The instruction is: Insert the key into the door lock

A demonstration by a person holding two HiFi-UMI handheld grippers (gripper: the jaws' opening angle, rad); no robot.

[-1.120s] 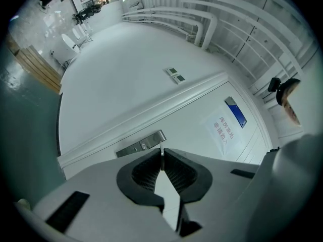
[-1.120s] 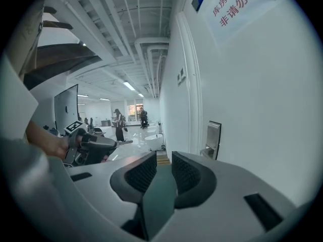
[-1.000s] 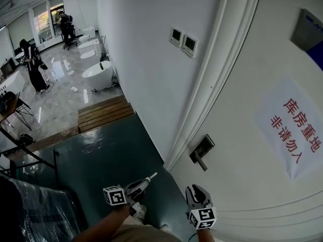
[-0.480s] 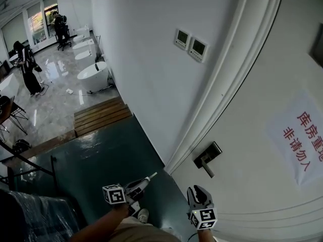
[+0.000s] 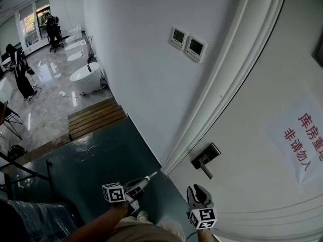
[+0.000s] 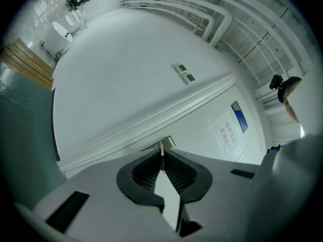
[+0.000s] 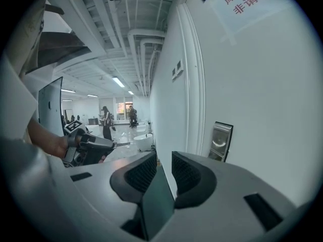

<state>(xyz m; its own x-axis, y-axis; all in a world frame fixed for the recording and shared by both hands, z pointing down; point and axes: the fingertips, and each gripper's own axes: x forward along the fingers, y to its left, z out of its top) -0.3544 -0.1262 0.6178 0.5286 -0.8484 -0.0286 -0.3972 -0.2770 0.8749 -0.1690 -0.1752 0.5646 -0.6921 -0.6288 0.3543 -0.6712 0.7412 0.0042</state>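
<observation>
A silver lock plate (image 5: 207, 155) with a lever handle (image 5: 206, 171) sits on the white door (image 5: 262, 185). My left gripper (image 5: 144, 181) is low and left of it, shut on a thin metal key (image 5: 151, 176) that sticks out toward the door. In the left gripper view the key blade (image 6: 161, 154) stands edge-on between the pads, with the lock plate (image 6: 168, 142) straight beyond it. My right gripper (image 5: 198, 190) hangs below the handle, jaws a little apart and empty. The right gripper view shows the lock plate (image 7: 221, 141) ahead on the right and the left gripper (image 7: 93, 147) at the left.
A white door frame moulding (image 5: 222, 100) runs beside the lock. Two wall control panels (image 5: 186, 42) sit higher up. A paper notice with red characters (image 5: 303, 140) hangs on the door. Teal floor (image 5: 101, 160), a wooden step (image 5: 96, 117), bathtubs (image 5: 86, 77) and a person (image 5: 17, 69) lie behind.
Both grippers have drifted a little toward the door and the head view has swung slightly. The left jaws stay shut on the key; the right jaws look unchanged.
</observation>
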